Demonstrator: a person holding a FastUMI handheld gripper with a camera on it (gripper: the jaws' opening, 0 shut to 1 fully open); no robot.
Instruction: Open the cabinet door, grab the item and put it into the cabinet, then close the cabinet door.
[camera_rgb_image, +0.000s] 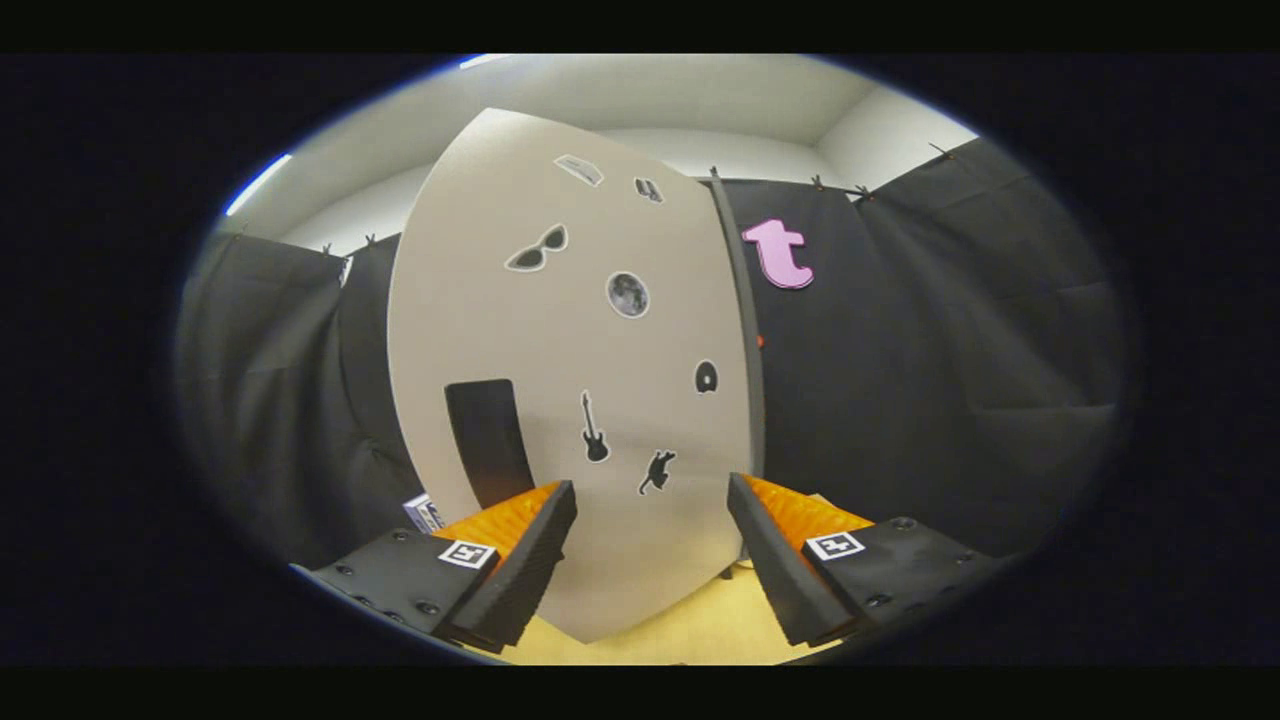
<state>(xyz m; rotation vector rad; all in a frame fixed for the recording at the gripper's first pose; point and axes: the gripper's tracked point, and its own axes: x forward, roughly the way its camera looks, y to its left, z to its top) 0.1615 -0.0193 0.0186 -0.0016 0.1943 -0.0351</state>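
door: cabinet door (570, 400) just ahead of me, shut I think, standing on the surface
handling: stiff flat panel, likely light; I'd pull at the dark handle (488, 440)
gripper (650, 545): jaws wide, empty
item: small box (424, 512) beside door's lower left corner

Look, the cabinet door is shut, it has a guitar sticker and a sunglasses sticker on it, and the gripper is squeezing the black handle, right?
Not quite. In the gripper view the gripper is open, with its fingers spread apart and nothing between them. The black handle sits beyond the left finger, untouched. The rest is right: the cabinet door is shut and has a guitar sticker and a sunglasses sticker on it.
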